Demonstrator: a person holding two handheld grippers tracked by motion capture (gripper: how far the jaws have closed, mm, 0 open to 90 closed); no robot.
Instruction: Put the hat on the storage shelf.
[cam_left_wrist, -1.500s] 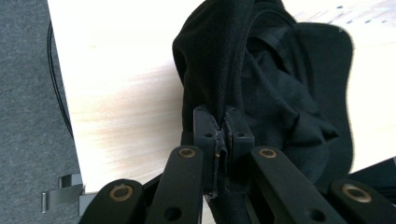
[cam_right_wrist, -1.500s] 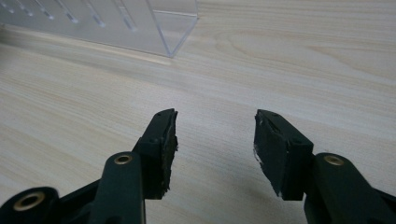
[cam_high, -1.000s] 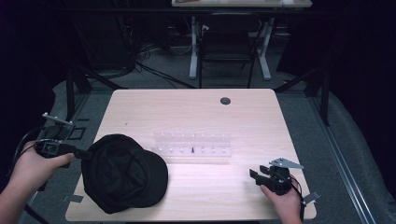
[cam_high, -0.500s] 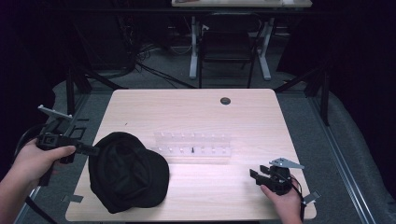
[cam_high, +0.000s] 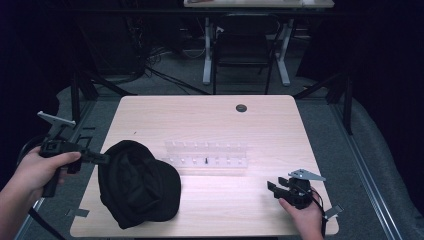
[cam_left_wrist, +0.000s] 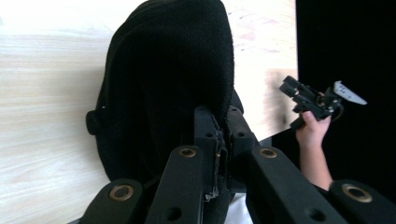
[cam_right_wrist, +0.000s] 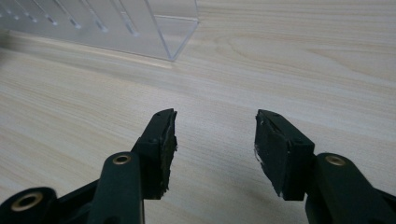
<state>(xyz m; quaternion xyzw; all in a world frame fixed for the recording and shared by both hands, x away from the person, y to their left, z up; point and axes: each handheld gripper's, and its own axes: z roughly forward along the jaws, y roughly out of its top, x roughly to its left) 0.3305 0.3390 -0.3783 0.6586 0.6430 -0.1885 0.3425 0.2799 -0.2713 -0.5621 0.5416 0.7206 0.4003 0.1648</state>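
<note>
Gripping soft black cap (cam_high: 137, 182), pale woodgrain table (cam_high: 210, 115)

Dim, bluish high view; surroundings nearly black, only the pale table (cam_high: 210, 120) lit from above. Washed-out glare at upper left of the left gripper view, black cap (cam_left_wrist: 173, 74) reduced to a textureless mass. Sharp wood grain in the right gripper view, foreground slightly soft.

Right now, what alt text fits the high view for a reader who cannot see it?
The left gripper pinches the edge of a black cap lying on a light wooden table. A clear plastic rack sits mid-table, and the right gripper rests open near the table's front right corner.
</note>
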